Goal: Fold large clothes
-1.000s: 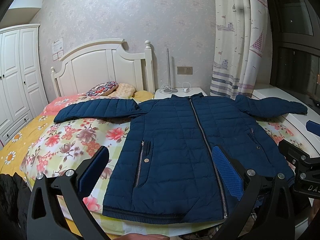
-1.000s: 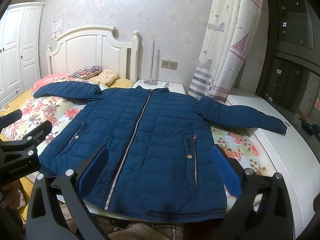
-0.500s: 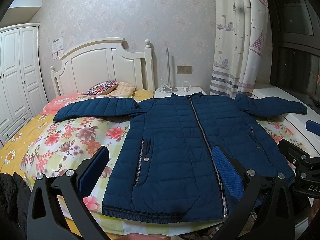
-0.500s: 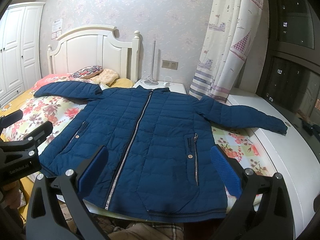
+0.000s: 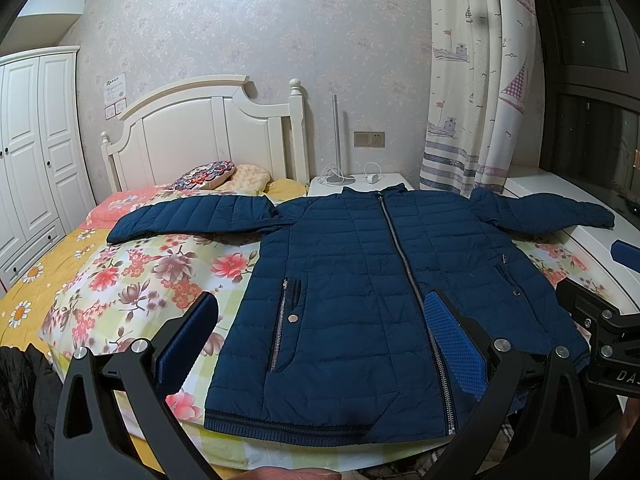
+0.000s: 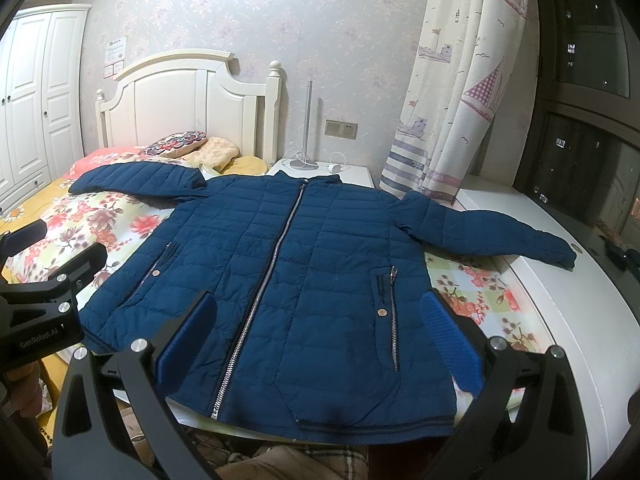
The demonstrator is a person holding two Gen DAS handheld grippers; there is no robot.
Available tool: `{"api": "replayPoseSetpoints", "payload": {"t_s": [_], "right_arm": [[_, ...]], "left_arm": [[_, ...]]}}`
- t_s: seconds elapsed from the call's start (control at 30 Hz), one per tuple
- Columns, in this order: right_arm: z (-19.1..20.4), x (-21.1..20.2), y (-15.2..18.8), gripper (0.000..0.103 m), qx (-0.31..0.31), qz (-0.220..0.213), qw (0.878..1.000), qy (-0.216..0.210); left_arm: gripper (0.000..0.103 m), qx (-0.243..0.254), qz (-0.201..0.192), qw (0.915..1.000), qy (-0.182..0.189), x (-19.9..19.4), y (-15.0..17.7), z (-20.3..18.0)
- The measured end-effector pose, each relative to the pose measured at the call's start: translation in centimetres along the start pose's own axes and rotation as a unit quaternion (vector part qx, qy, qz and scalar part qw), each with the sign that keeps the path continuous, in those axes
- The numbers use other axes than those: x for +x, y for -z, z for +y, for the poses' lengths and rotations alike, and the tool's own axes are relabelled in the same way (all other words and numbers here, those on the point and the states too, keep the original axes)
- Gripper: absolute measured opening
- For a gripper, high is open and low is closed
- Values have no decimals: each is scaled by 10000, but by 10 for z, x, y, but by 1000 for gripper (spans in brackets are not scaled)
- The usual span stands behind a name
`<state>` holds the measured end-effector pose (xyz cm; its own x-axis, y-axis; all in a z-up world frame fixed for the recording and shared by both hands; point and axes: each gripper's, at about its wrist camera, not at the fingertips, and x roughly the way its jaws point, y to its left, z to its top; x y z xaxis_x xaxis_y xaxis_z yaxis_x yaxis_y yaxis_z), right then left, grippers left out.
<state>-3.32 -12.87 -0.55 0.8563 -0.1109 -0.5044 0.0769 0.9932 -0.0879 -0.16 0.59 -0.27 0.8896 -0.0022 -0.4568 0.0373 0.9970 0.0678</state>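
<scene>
A navy quilted jacket [image 5: 360, 288] lies flat and zipped on the bed, front up, both sleeves spread out; in the right wrist view the jacket [image 6: 304, 272] fills the middle. My left gripper [image 5: 320, 332] hovers open above the hem, left of the zip, with nothing between its blue pads. My right gripper [image 6: 316, 336] also stands open over the hem, right of the zip, touching nothing. The right sleeve's cuff [image 6: 560, 252] rests on a white ledge. Each gripper shows at the edge of the other's view.
The floral bedspread [image 5: 132, 280] covers the bed, with pillows [image 5: 224, 172] by the white headboard. A nightstand [image 5: 360, 182] with a lamp stands behind the collar. A curtain [image 5: 476, 80] and a white ledge [image 6: 580, 320] are to the right, a wardrobe [image 5: 36, 152] to the left. Dark clothing [image 5: 24, 392] lies bottom left.
Both views have shifted only slightly; the grippers stay open and the jacket has not moved.
</scene>
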Motion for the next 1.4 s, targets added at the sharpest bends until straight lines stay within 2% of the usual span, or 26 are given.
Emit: {"api": "replayPoseSetpoints", "payload": {"t_s": [0.63, 1.0, 1.1, 1.23, 1.33, 1.4], "right_arm": [[-2, 1, 0, 101, 2, 8, 10000, -7], [21, 19, 16, 101, -2, 143, 9999, -79], [4, 47, 20, 101, 136, 400, 9990, -171], [-51, 106, 17, 101, 811, 999, 9915, -165], [-117, 158, 15, 101, 1791, 1254, 9757, 135], [-157, 188, 15, 101, 2335, 1299, 9627, 419]], "left_arm": [[99, -1, 6, 10000, 2, 0, 0, 0], [99, 56, 149, 9999, 38, 14, 9, 0], [99, 132, 437, 9988, 149, 45, 9, -4], [99, 354, 1209, 9917, 263, 127, 0, -13], [99, 415, 1916, 9796, 450, 202, -9, -17], [99, 413, 2167, 9750, 282, 249, -16, -17]]}}
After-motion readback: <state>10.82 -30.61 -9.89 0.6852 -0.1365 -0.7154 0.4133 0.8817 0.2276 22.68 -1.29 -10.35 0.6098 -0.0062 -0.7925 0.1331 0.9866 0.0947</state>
